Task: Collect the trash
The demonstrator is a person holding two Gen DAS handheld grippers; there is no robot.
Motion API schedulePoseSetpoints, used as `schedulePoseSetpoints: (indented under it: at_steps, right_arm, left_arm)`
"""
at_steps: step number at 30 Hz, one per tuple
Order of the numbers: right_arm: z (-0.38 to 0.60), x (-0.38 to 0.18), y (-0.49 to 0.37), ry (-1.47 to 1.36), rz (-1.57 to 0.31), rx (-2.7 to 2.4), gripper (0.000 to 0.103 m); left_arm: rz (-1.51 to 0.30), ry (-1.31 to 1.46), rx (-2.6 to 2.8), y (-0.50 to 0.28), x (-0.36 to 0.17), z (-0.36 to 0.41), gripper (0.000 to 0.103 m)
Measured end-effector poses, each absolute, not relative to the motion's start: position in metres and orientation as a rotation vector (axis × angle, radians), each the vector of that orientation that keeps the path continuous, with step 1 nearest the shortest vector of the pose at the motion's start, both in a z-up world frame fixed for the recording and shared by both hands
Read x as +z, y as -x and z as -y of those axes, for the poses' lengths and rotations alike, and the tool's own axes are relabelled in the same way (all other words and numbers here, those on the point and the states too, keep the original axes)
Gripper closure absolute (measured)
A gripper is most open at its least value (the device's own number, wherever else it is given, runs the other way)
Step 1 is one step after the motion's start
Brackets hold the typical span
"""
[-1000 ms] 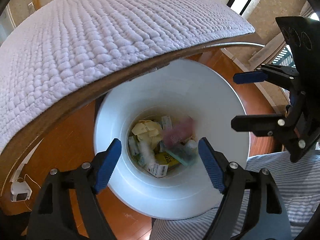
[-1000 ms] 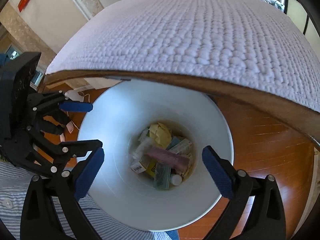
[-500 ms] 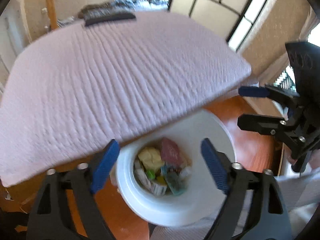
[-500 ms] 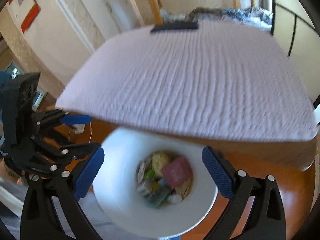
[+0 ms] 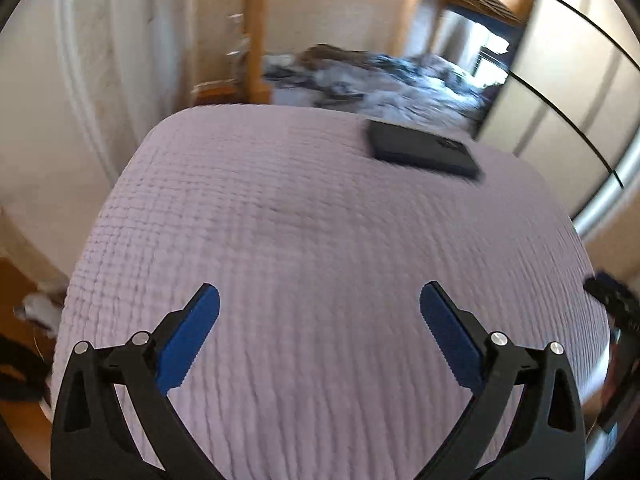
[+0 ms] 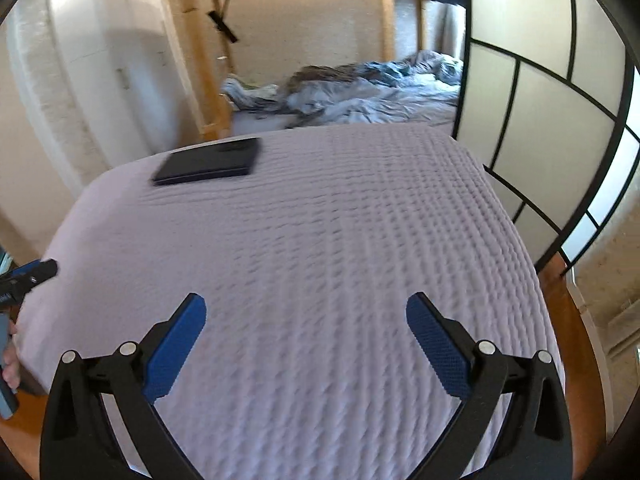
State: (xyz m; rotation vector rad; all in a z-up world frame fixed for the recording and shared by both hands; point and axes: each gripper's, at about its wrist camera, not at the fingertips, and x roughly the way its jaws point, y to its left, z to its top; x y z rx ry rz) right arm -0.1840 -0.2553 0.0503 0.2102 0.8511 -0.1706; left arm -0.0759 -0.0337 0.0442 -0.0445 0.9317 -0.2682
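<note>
Left gripper [image 5: 319, 332] and right gripper [image 6: 306, 338], both spread wide and empty, the left's jaws having just been opening, over a bare lilac quilted cover [image 5: 320, 220]; no trash in view, only a dark flat case [image 6: 208, 162] at the far edge, long axis crosswise, neither hand clearly nearer.

Motion blur smears the dark flat case [image 5: 422, 148] and rumpled bedding [image 5: 384, 80] beyond

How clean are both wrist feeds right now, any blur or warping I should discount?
Left wrist: motion smear on the dark flat case and quilted cover; claw sharp. Right wrist: milder smear, cover streaked. Both bulge straight edges, fisheye style.
</note>
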Motion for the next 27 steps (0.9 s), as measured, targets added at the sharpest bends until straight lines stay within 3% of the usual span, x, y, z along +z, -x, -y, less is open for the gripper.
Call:
schedulePoseSetpoints:
  at_steps: [12, 27]
  right_arm:
    - [0.333, 0.015, 0.127, -0.24, -0.908, -0.333, 0.004]
    - [0.329, 0.005, 0.121, -0.185, -0.942, -0.362, 0.004]
  left_arm:
    - [-0.966, 0.044, -0.068, -0.002, 0.021, 0.017, 0.002]
    - [-0.96, -0.011, -0.021, 0.003, 0.011, 0.017, 0.001]
